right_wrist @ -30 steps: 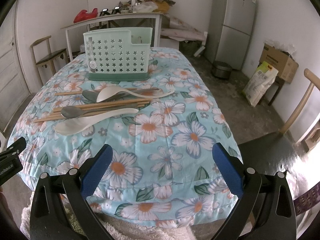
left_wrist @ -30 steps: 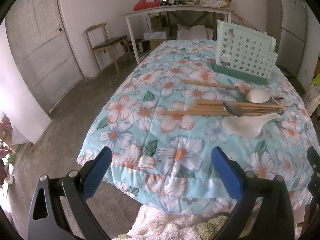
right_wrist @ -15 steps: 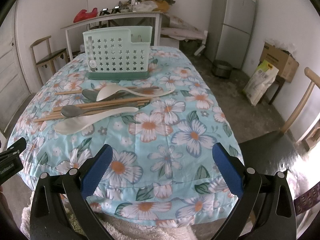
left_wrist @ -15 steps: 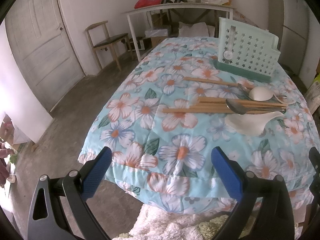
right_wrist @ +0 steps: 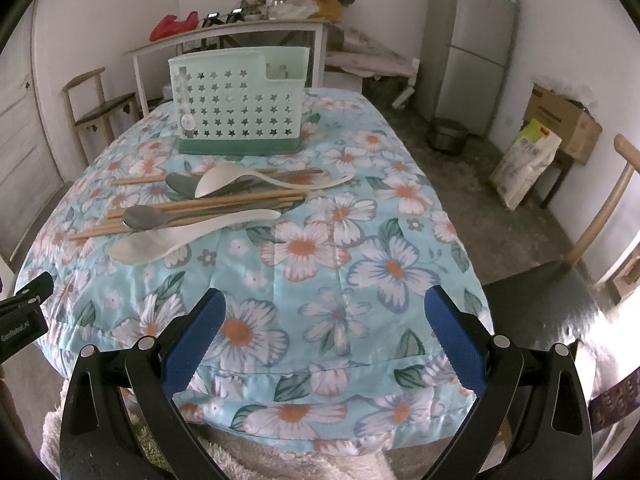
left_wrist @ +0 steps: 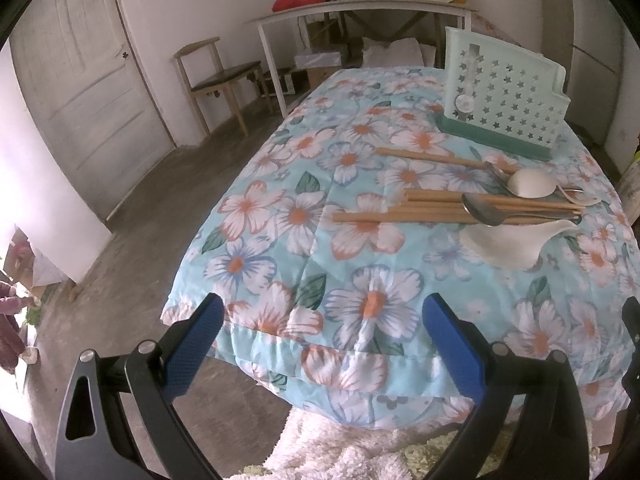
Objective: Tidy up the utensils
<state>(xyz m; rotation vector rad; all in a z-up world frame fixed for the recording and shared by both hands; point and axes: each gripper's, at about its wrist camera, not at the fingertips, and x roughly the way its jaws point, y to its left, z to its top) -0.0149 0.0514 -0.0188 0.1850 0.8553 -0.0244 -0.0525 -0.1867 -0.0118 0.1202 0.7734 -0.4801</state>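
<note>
A mint green utensil caddy (right_wrist: 240,100) with star holes stands at the far end of the floral-covered table (right_wrist: 340,272); it also shows in the left wrist view (left_wrist: 504,92). In front of it lie wooden chopsticks (right_wrist: 192,216), two white spoons (right_wrist: 176,240) (right_wrist: 256,180) and two metal spoons (right_wrist: 144,216). In the left wrist view the chopsticks (left_wrist: 420,208), a white spoon (left_wrist: 508,240) and a metal spoon (left_wrist: 484,210) lie right of centre. My left gripper (left_wrist: 322,336) and right gripper (right_wrist: 324,332) are both open and empty above the table's near edge.
A wooden chair (left_wrist: 216,76) and a white door (left_wrist: 76,80) stand at the left. A cluttered white side table (right_wrist: 240,36) is behind. A grey fridge (right_wrist: 468,44), a pot (right_wrist: 446,140), a sack (right_wrist: 524,168) and boxes are at the right.
The left wrist view has shifted slightly, so the caddy and utensils sit a little more to the right. The right gripper has barely moved. Both grippers stay open.
</note>
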